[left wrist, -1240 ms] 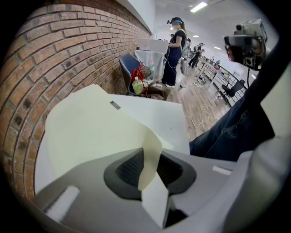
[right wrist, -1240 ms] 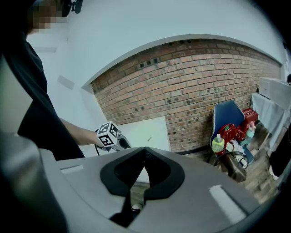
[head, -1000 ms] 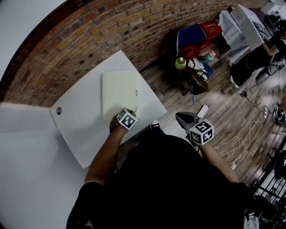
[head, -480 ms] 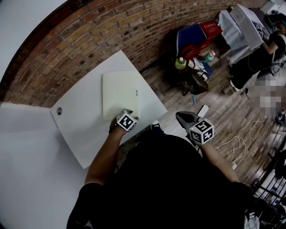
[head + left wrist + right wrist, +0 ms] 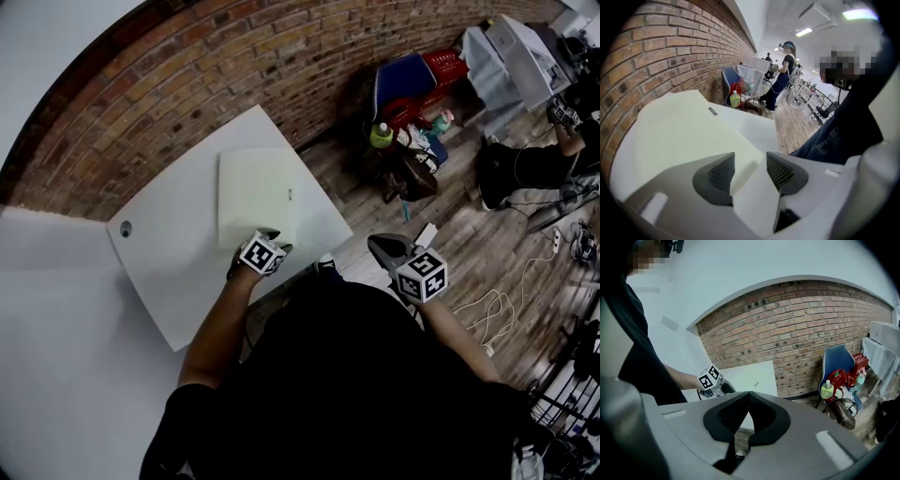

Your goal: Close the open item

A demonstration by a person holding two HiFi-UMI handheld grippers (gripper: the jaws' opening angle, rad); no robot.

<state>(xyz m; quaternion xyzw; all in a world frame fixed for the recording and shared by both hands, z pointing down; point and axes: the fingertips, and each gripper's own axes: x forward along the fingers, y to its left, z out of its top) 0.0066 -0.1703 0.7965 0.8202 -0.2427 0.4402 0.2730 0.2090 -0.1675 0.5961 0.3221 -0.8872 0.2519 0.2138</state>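
A: What's the room like?
B: A white tabletop (image 5: 178, 272) stands against a brick wall (image 5: 187, 75), with wooden floor (image 5: 469, 253) beside it.
A: And the cream folder (image 5: 258, 192)?
B: It lies flat and closed on the tabletop, with its long axis running roughly from the near edge toward the wall.
A: The fingers?
B: The left gripper (image 5: 749, 166) has just been opening. Its fingers stand wide at the folder's near corner, not pinching it. The right gripper (image 5: 748, 397) has its 2 fingers together and empty, off the tabletop.

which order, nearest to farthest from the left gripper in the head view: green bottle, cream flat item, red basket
1. cream flat item, right in front of the left gripper
2. green bottle, off to the right
3. red basket, beyond the bottle, upper right
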